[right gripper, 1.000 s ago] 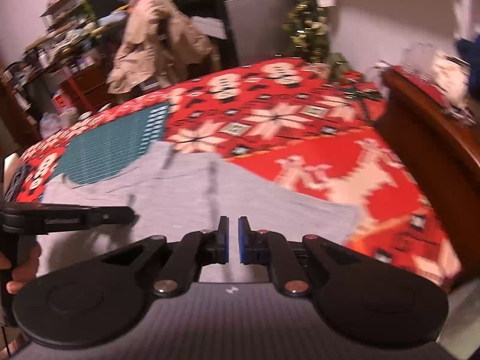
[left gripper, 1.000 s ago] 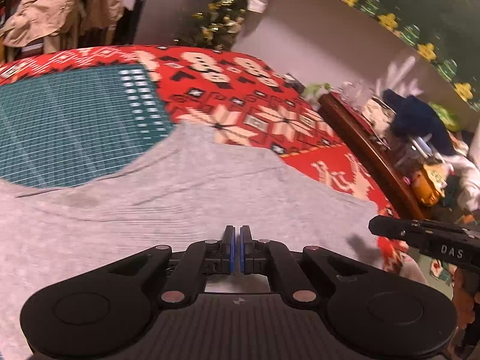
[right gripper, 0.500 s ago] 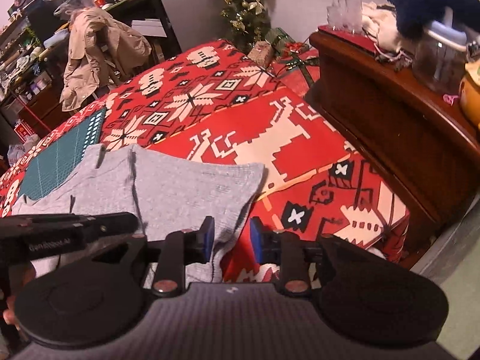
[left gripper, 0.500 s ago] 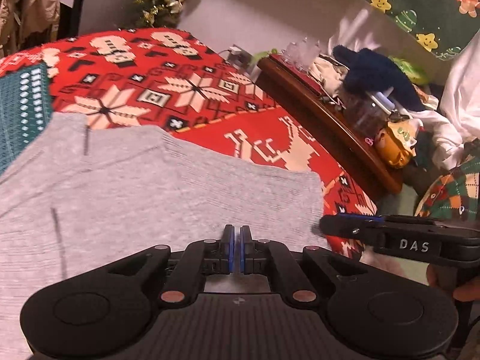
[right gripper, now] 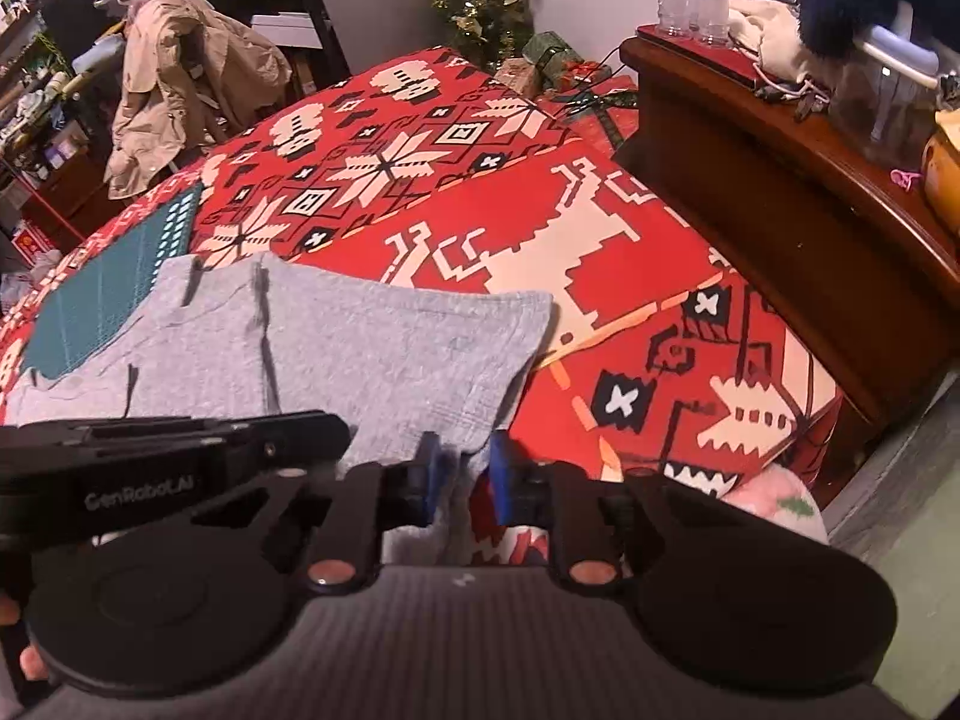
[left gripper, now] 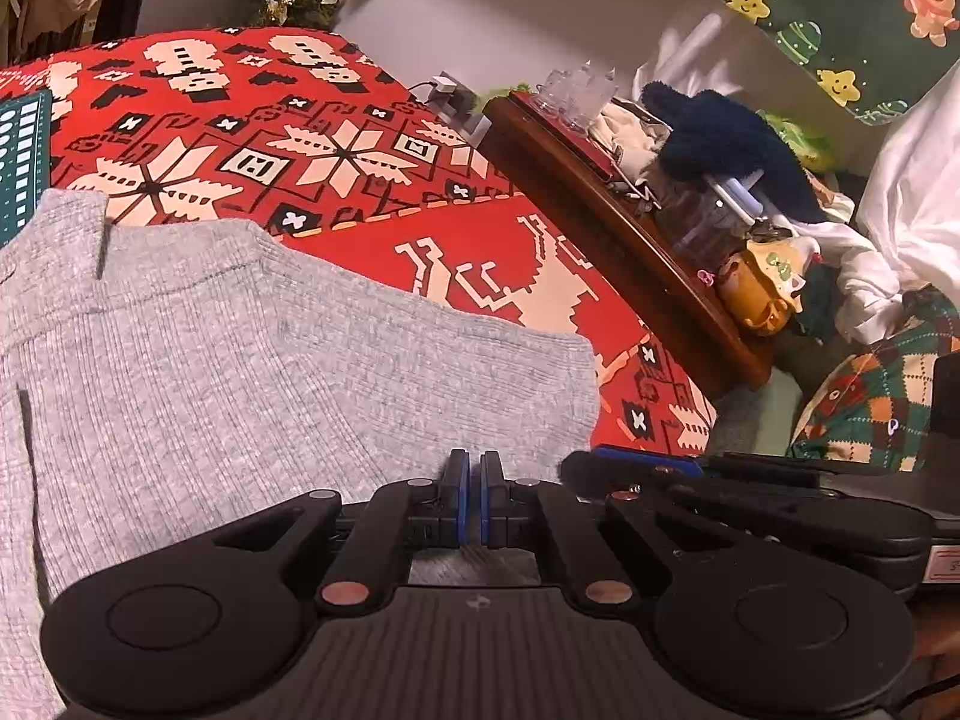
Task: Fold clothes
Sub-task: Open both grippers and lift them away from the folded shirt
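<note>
A grey ribbed garment [left gripper: 240, 372] lies flat on the red patterned bed cover [left gripper: 336, 138]. Its right corner [right gripper: 522, 324] ends near the bed's edge. My left gripper [left gripper: 474, 480] is shut with nothing in it and hovers over the garment's near hem. It shows side-on as the left gripper [right gripper: 336, 426] in the right wrist view. My right gripper [right gripper: 465, 480] is at the near right corner. Its jaws are closing with the grey hem hanging between them, and a gap still shows beside the cloth. The right gripper [left gripper: 582, 462] sits close beside the left.
A green cutting mat [right gripper: 108, 300] lies under the garment's far left part. A dark wooden bench [right gripper: 780, 192] loaded with jars and clothes runs along the bed's right side. A beige jacket [right gripper: 180, 84] hangs at the back left, and a small Christmas tree [right gripper: 486, 0] stands behind the bed.
The left gripper slid right along the garment to its right corner, still shut. The right gripper swung right and dipped, opened wide at the corner, and has narrowed again.
</note>
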Available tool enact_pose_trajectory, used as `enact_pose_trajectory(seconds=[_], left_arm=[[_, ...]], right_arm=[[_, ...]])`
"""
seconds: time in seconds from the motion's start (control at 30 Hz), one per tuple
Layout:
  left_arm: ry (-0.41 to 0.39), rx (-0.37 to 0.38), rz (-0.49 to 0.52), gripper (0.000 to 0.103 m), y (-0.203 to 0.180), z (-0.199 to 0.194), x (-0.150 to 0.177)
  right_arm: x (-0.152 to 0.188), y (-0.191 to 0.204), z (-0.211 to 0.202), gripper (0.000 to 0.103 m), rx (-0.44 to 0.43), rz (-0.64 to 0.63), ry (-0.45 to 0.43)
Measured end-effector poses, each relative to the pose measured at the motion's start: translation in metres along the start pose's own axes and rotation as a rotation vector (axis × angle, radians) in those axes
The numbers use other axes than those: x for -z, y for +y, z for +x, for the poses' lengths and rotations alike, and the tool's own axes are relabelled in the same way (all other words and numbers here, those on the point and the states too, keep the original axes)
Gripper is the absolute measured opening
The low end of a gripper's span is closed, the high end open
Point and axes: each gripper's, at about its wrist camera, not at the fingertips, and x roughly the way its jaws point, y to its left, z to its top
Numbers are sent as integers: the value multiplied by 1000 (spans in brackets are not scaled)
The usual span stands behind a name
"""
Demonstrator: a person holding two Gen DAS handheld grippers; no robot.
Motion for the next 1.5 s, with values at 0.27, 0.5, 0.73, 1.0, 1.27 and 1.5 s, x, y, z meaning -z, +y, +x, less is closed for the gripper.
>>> enact_pose_trajectory(seconds=[0.27,0.5,0.73,1.0,1.27,1.5], left_arm=[[-19,69,-19,2,-3,-20,0],[-13,147,46,5,-21,-29,1],[-76,97,-62,6,10,-65,12],[-204,-61,-175,6,64,-153,45],[-306,-158,-360,6,118,-224,102],[-350,-183,-412,6,135,-240,119]], right_arm=[[0,-1,-16,2,-19,10,-53],[-7,-1,-33,3,-137,41,-78],[-20,22,-39,3,-215,5,-109],[-28,130,-53,2,-361,-230,-153],[10,239,-40,2,-473,-454,-79],[38,281,-27,2,-496,-549,-31]])
